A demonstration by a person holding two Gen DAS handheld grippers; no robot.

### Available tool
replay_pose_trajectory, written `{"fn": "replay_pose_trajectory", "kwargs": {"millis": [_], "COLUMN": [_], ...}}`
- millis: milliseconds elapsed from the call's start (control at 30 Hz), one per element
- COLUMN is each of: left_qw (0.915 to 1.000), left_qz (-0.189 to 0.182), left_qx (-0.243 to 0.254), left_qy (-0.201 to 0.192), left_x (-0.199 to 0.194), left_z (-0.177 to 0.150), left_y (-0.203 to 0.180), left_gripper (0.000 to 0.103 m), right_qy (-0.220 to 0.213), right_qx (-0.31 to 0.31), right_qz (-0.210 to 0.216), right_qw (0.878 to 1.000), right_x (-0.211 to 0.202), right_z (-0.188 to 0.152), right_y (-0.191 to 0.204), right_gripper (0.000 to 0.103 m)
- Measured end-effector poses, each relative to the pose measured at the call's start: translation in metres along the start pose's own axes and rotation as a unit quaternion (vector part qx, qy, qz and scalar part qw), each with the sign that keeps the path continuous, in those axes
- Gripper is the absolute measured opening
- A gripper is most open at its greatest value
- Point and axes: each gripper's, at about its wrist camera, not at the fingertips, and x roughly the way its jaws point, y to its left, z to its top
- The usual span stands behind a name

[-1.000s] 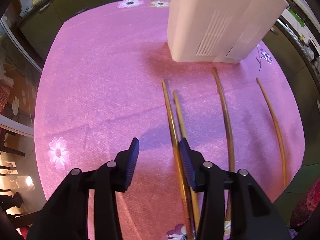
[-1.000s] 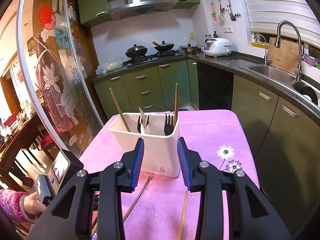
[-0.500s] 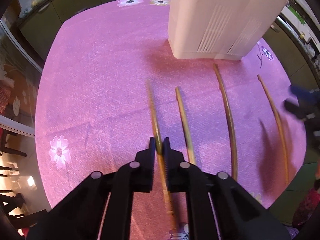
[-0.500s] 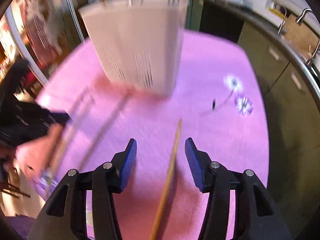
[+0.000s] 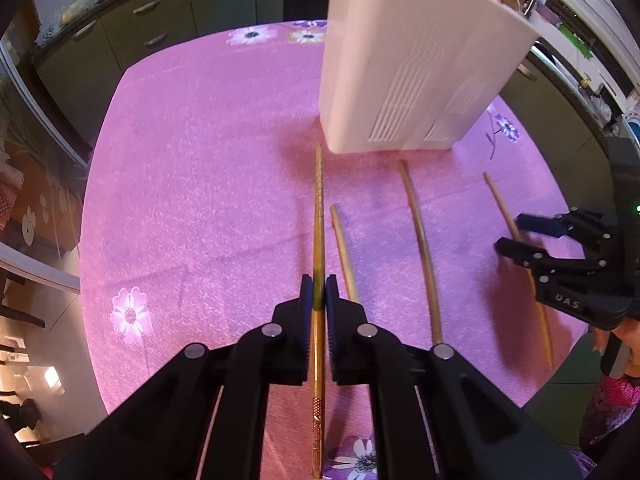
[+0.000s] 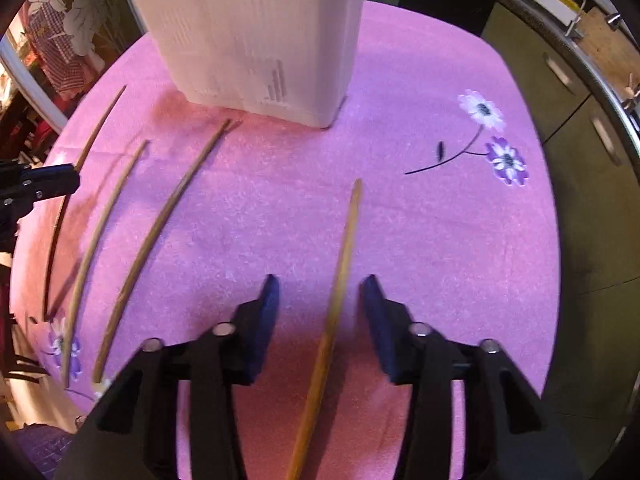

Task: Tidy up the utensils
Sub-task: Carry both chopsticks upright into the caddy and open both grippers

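Observation:
A white utensil holder (image 5: 416, 68) stands on the pink cloth; it also shows in the right wrist view (image 6: 256, 32). My left gripper (image 5: 319, 294) is shut on a golden chopstick (image 5: 318, 216) that points at the holder's base. Two more chopsticks (image 5: 344, 248) (image 5: 420, 240) lie to its right. My right gripper (image 6: 318, 300) is open, its jaws on either side of the rightmost chopstick (image 6: 340, 264), which lies on the cloth. That gripper shows in the left wrist view (image 5: 516, 236) over the same chopstick (image 5: 500, 200).
The pink flowered cloth (image 5: 192, 184) covers the table; its edges drop off left and right. Green kitchen cabinets (image 5: 132, 28) stand behind, and a counter with a sink (image 6: 592, 28) lies to the right. Three chopsticks (image 6: 160, 236) lie left of my right gripper.
My left gripper closed on the leftmost chopstick and turned it straight toward the holder. My right gripper dropped from above the holder down to the rightmost chopstick and straddles it.

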Motion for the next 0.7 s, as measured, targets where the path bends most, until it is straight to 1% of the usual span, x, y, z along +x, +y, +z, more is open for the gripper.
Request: {"fn": "replay_pose_trajectory", "kwargs": {"millis": [67,100,133,300,400,500,600,700], "left_qw": [1.0,1.0,0.9999,0.9993,0.9985,0.9966,0.9928,0.9889], "left_qz": [-0.003,-0.005,-0.007,-0.015,-0.022,-0.029,-0.031,-0.035], "left_qx": [0.002,0.003,0.005,0.009,0.011,0.016,0.025,0.031], "left_qy": [-0.004,-0.006,-0.01,-0.032,-0.048,-0.076,-0.113,-0.141], "left_x": [-0.004,-0.006,-0.009,-0.023,-0.036,-0.059,-0.089,-0.113], "left_z": [0.0,0.0,-0.001,0.002,0.004,0.01,0.021,0.036], "left_y": [-0.002,-0.003,-0.003,-0.01,-0.012,-0.016,-0.022,-0.027], "left_gripper": [0.007,0.007,0.007,0.007,0.007,0.007,0.007,0.007], "right_qy": [0.006,0.008,0.009,-0.007,-0.037,-0.077,-0.112,-0.145], "right_qx": [-0.001,-0.001,0.004,0.008,0.018,0.033,0.042,0.048], "right_qz": [0.009,0.013,0.022,0.025,0.044,0.059,0.072,0.078], "right_qw": [1.0,1.0,1.0,1.0,0.998,0.995,0.99,0.985], "right_x": [0.0,-0.002,-0.002,-0.004,-0.018,-0.048,-0.074,-0.099], "right_z": [0.003,0.006,0.007,0.004,0.004,0.003,0.003,0.005], "right_y": [0.0,0.0,-0.003,-0.007,-0.008,-0.023,-0.028,-0.027], "right_gripper": [0.024,0.012,0.009,0.007,0.007,0.007,0.007,0.007]}}
